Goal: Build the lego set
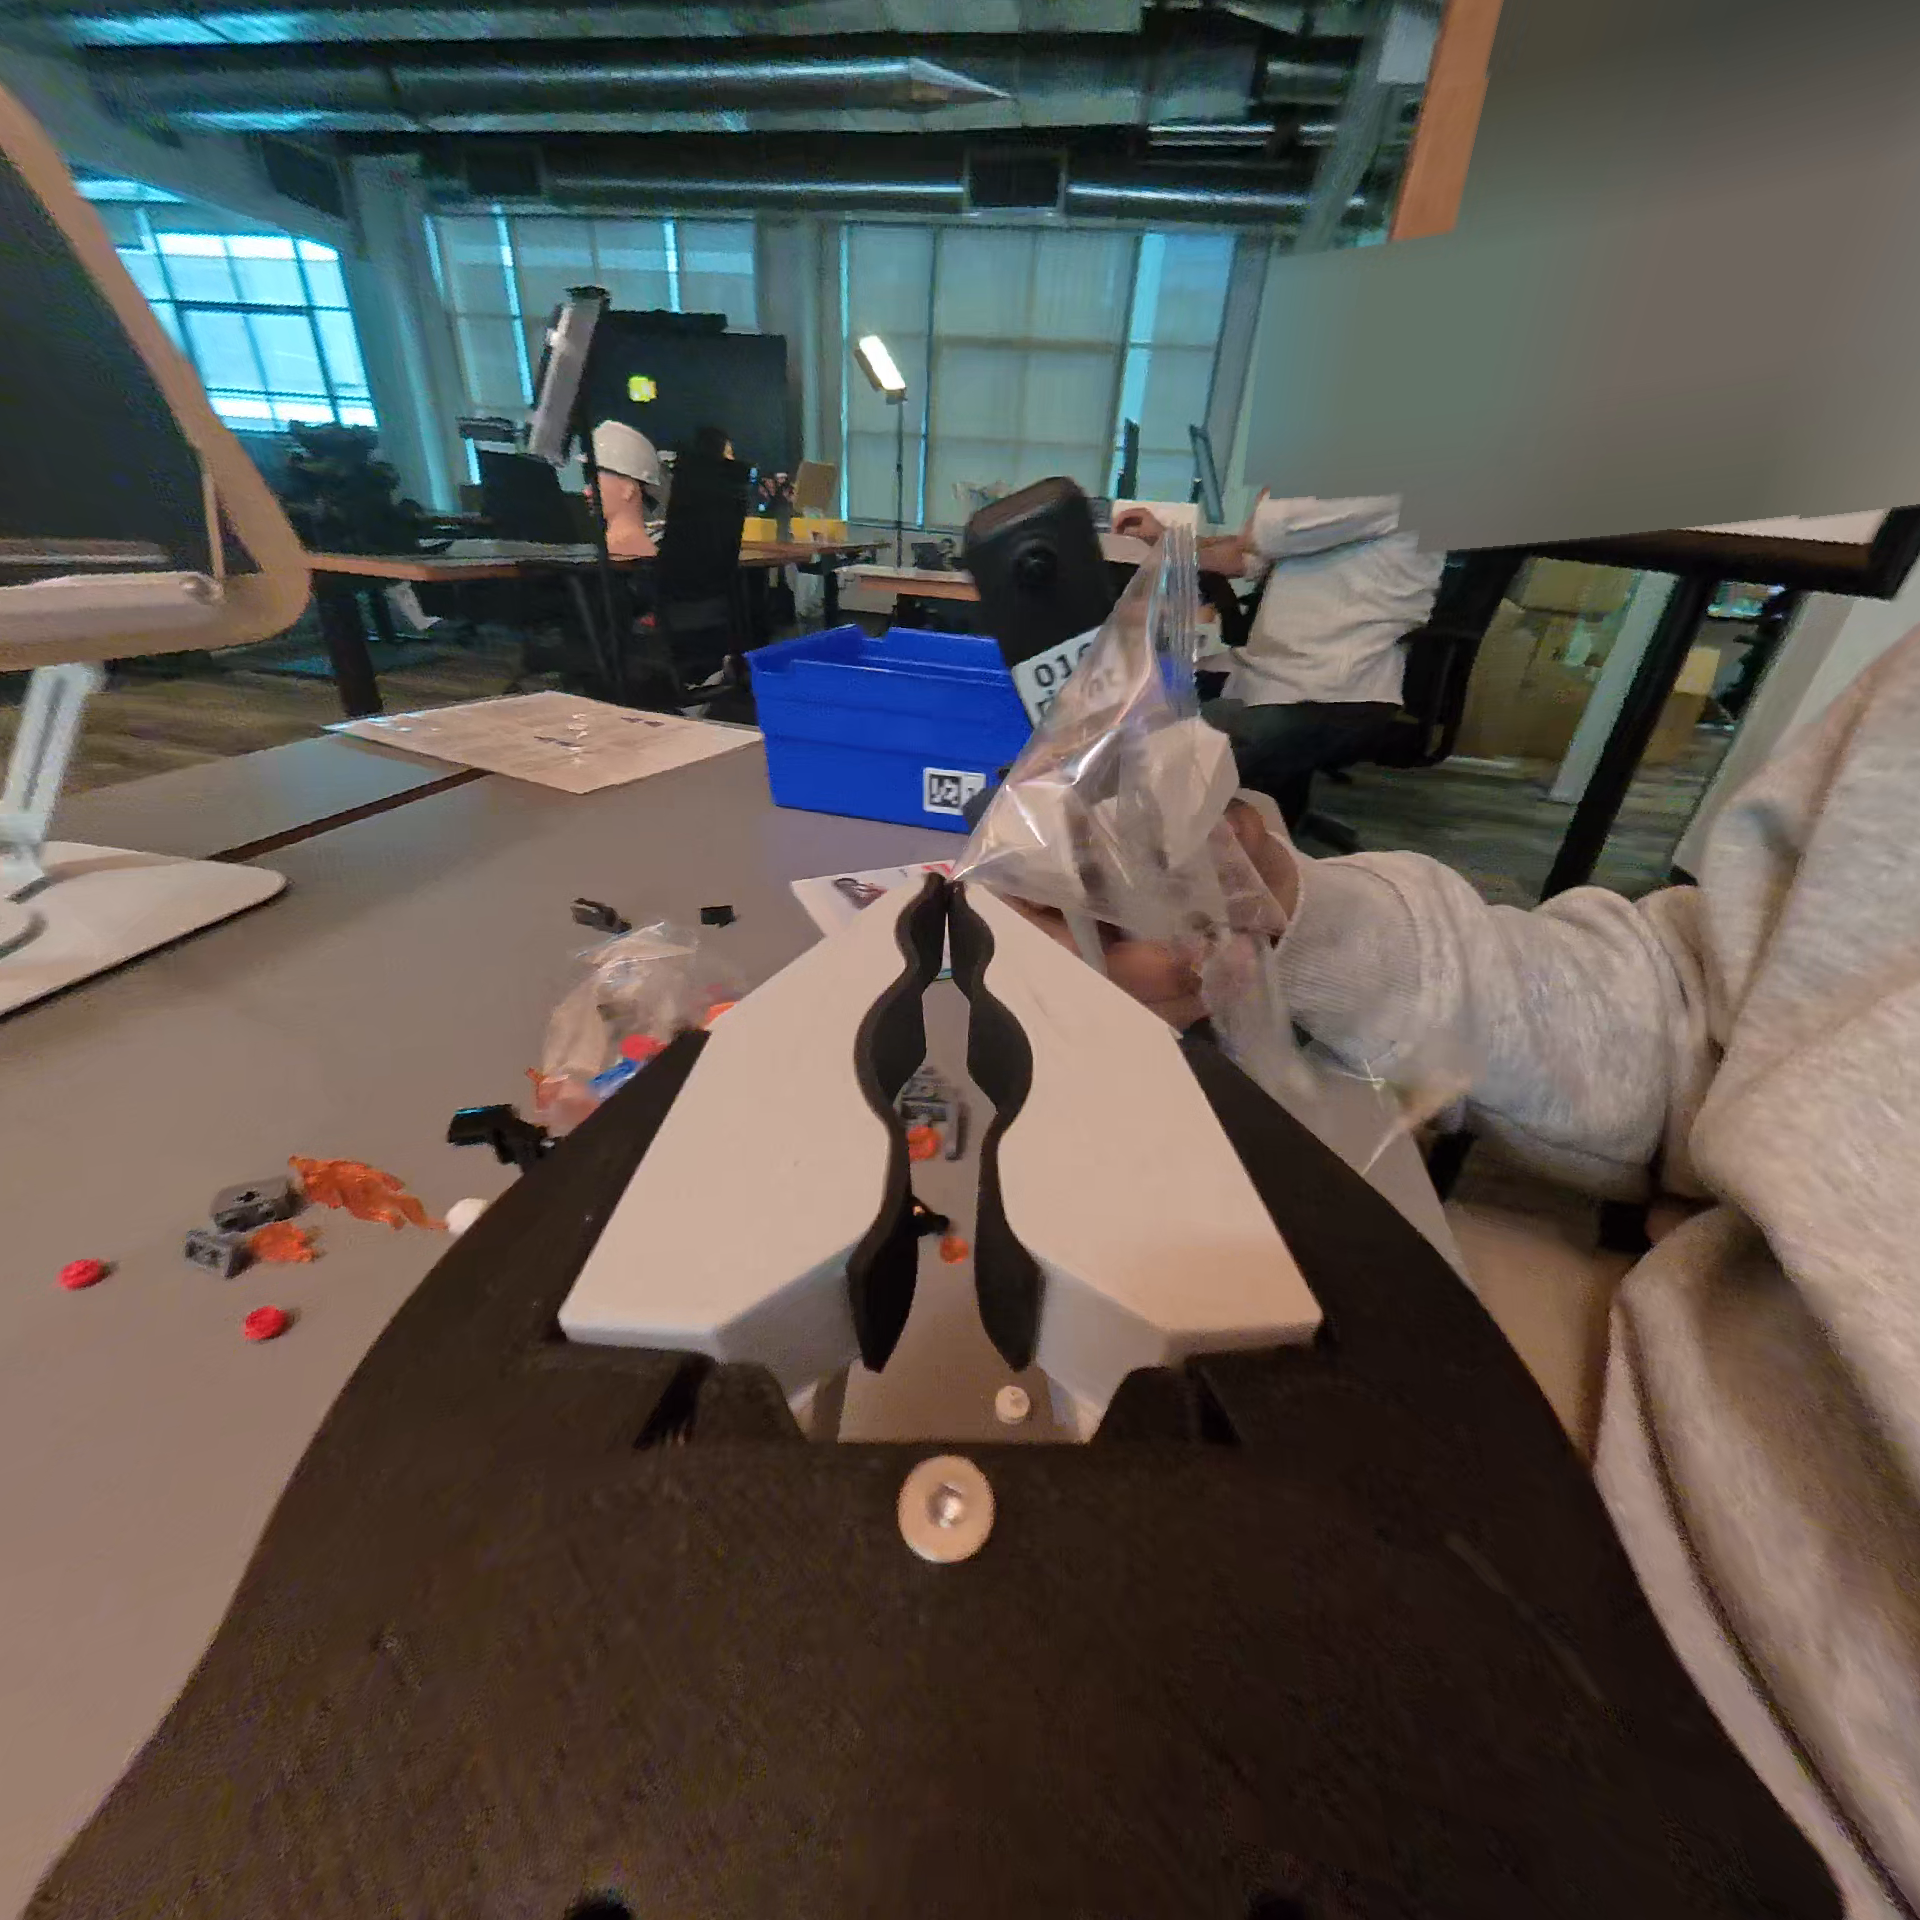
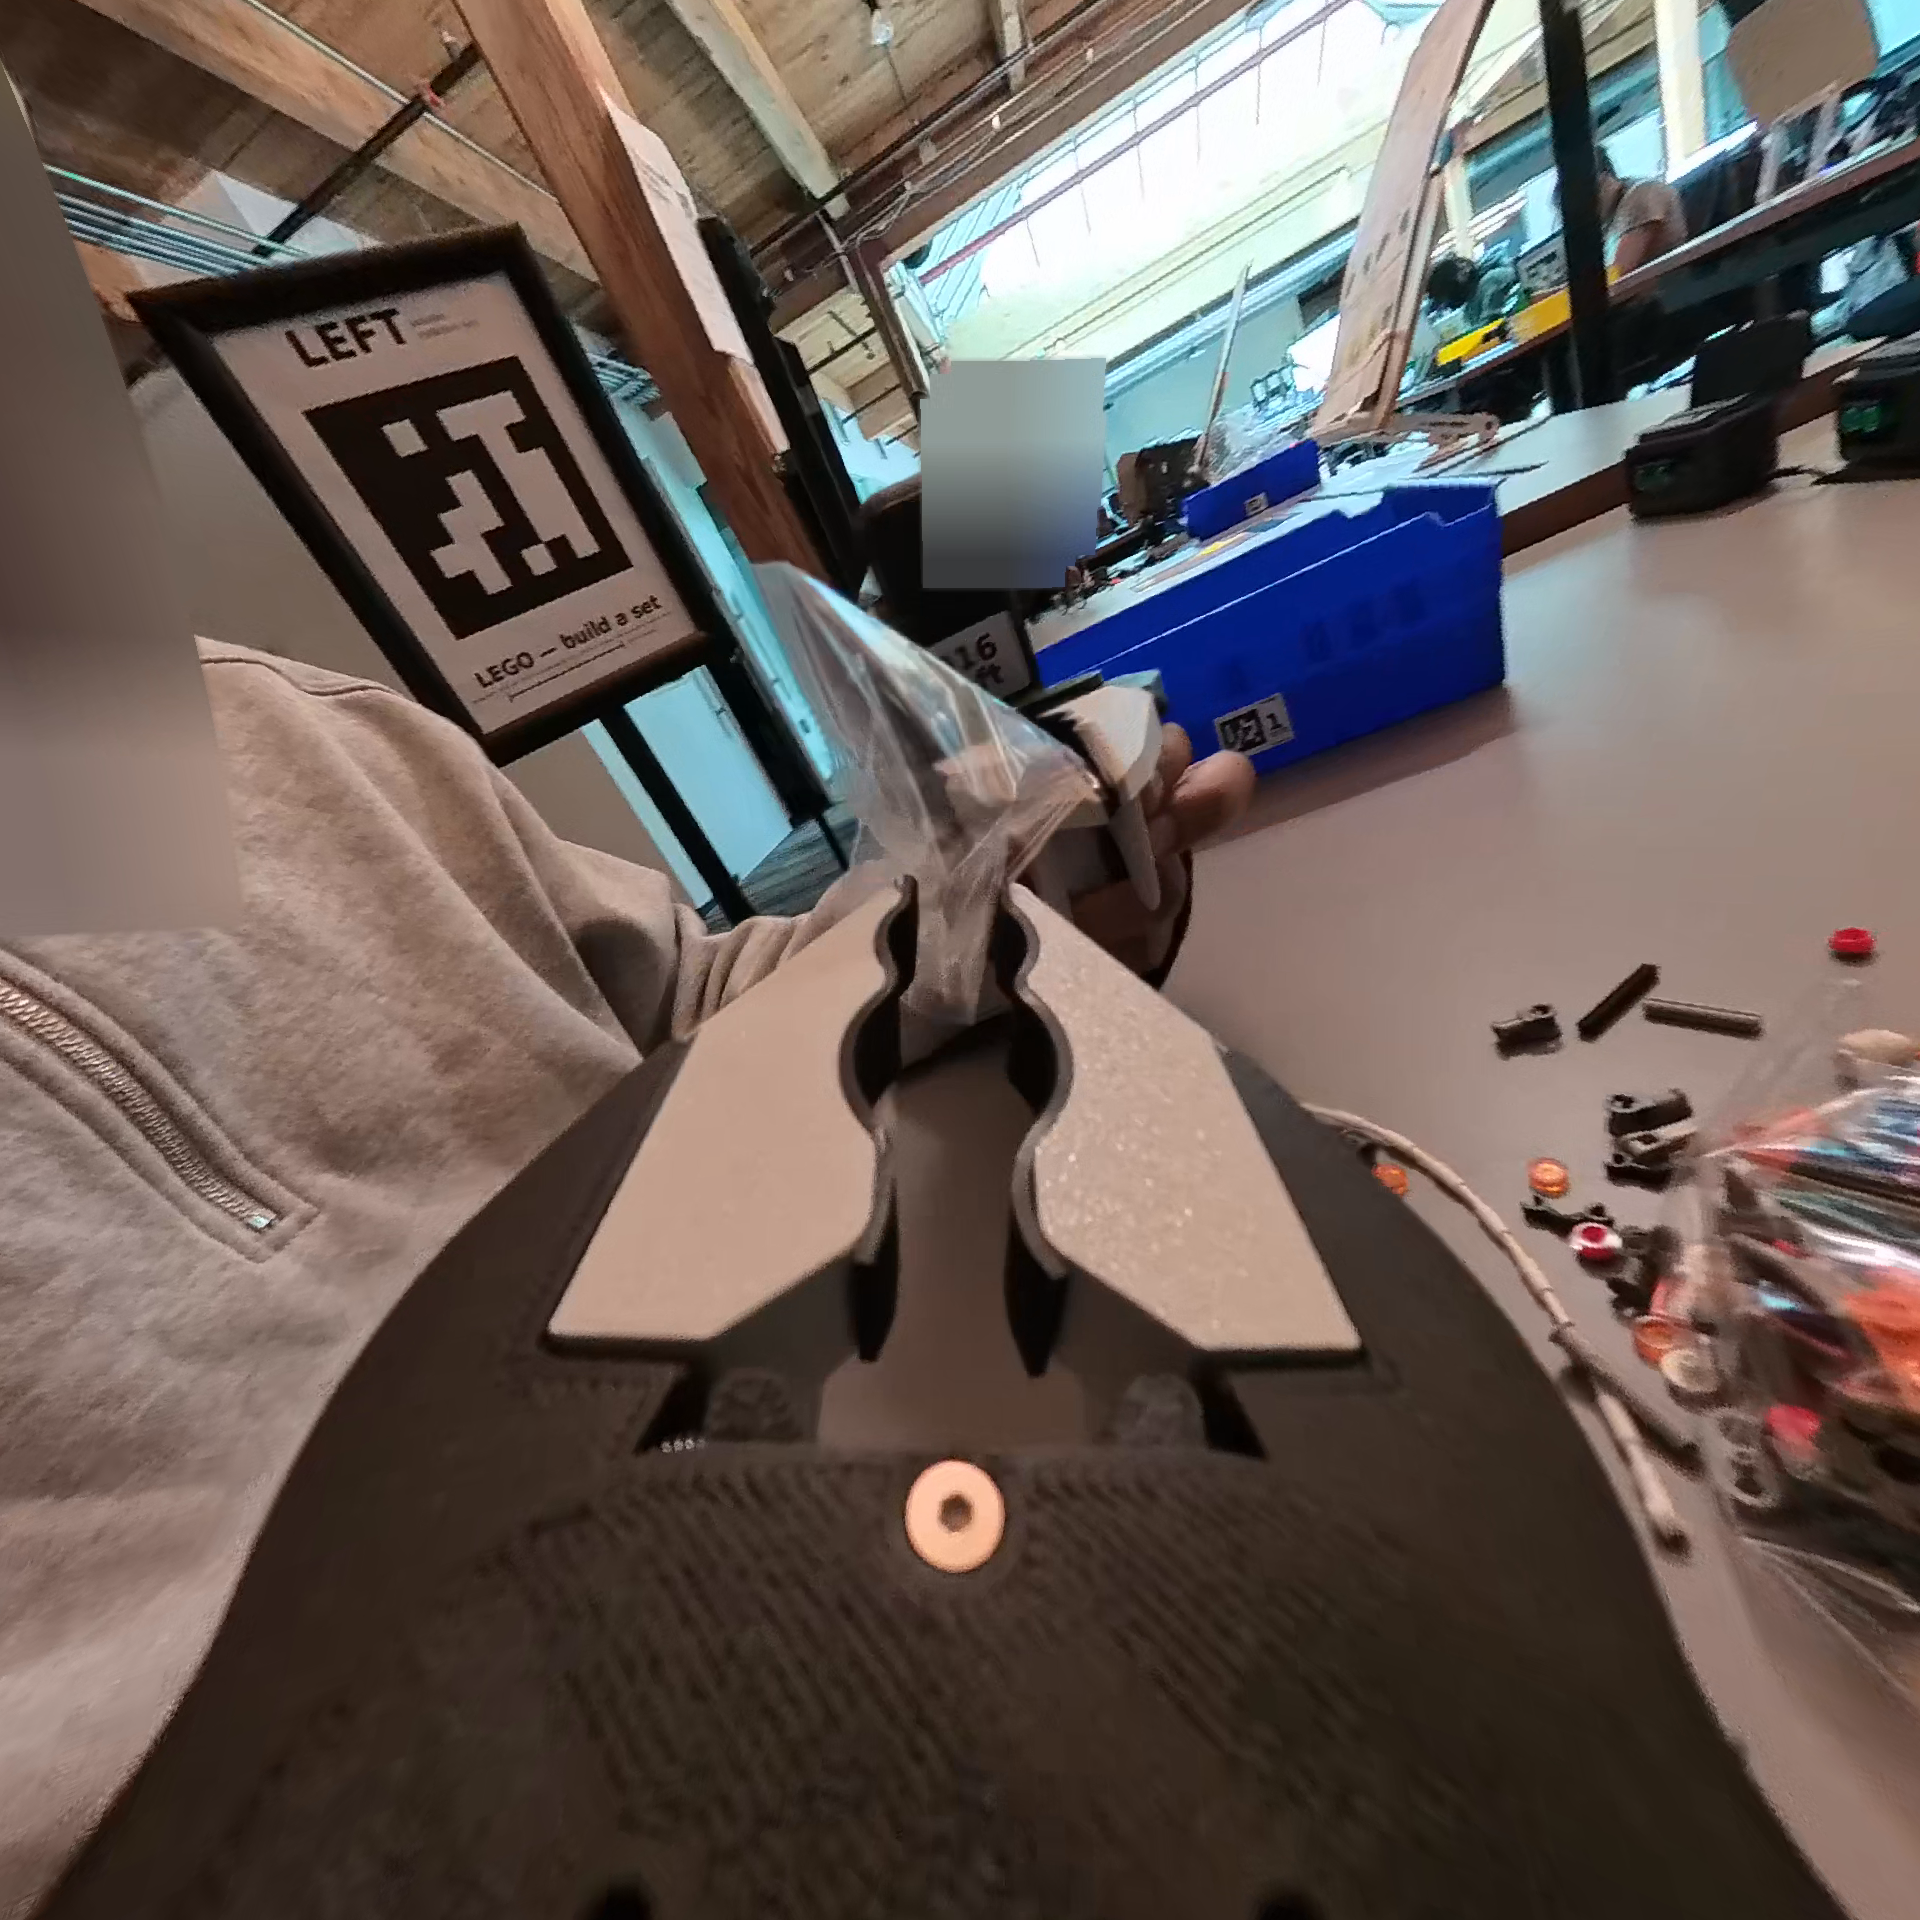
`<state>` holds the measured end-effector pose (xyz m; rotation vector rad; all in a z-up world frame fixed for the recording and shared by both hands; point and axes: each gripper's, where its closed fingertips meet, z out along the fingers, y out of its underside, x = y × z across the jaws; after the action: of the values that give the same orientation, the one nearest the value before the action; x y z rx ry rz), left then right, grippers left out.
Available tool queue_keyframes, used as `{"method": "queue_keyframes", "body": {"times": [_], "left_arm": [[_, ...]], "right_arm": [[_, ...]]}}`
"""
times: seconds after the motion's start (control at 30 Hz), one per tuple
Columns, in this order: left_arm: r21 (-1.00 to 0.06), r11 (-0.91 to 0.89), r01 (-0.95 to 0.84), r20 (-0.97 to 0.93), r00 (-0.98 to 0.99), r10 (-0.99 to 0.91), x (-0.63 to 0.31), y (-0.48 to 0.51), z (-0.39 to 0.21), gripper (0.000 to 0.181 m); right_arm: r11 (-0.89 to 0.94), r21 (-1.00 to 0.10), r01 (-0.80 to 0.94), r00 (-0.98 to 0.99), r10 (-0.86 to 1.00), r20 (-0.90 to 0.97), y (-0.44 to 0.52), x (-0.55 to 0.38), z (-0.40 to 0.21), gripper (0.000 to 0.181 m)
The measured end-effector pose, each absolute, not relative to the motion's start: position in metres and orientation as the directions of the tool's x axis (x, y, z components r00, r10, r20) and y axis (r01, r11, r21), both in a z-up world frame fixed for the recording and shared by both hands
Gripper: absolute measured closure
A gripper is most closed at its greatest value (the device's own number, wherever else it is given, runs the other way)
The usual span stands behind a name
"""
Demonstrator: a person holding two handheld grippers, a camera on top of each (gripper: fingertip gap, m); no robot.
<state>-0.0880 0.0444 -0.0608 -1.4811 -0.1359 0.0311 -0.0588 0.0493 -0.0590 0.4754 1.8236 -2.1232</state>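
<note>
Pinching a corner of the clear crinkled plastic bag at frame centre, the left gripper is closed; the right gripper, slightly parted, clamps the bag's other end above the grey counter, loose small lego pieces lower left.

Bright daylight from far windows; wide-angle bending at the edges, slight motion blur throughout.

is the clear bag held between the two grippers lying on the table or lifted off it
Lifted. The clear bag hangs in the air between the left gripper, pinching one corner, and the right gripper, with the table well below it.
</note>
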Motion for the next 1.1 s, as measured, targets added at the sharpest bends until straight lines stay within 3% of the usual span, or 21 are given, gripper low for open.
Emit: {"method": "queue_keyframes", "body": {"times": [0.27,0.4,0.5,0.73,1.1], "left_arm": [[-0.995,0.089,0.047,0.065,0.976,0.21,-0.105,0.039,-0.062,0.181],[-0.983,0.165,0.078,0.115,0.968,0.224,-0.112,0.029,-0.052,0.181],[-0.959,0.251,0.128,0.179,0.965,0.19,-0.114,0.02,-0.04,0.181],[-0.887,0.393,0.24,0.305,0.946,0.112,-0.122,0.003,-0.024,0.181],[-0.861,0.43,0.271,0.355,0.926,0.128,-0.133,-0.005,-0.024,0.181]], "right_arm": [[-0.232,-0.896,0.377,-0.894,0.163,-0.418,0.077,-0.083,-0.053,0.158],[-0.004,-0.935,0.355,-0.888,0.309,-0.339,0.082,-0.063,-0.065,0.139],[0.171,-0.937,0.305,-0.88,0.428,-0.209,0.094,-0.043,-0.082,0.14],[0.461,-0.797,0.389,-0.884,0.431,-0.183,0.126,0.012,-0.161,0.157],[0.618,-0.738,0.27,-0.938,0.341,-0.057,0.114,0.012,-0.187,0.172]]}}
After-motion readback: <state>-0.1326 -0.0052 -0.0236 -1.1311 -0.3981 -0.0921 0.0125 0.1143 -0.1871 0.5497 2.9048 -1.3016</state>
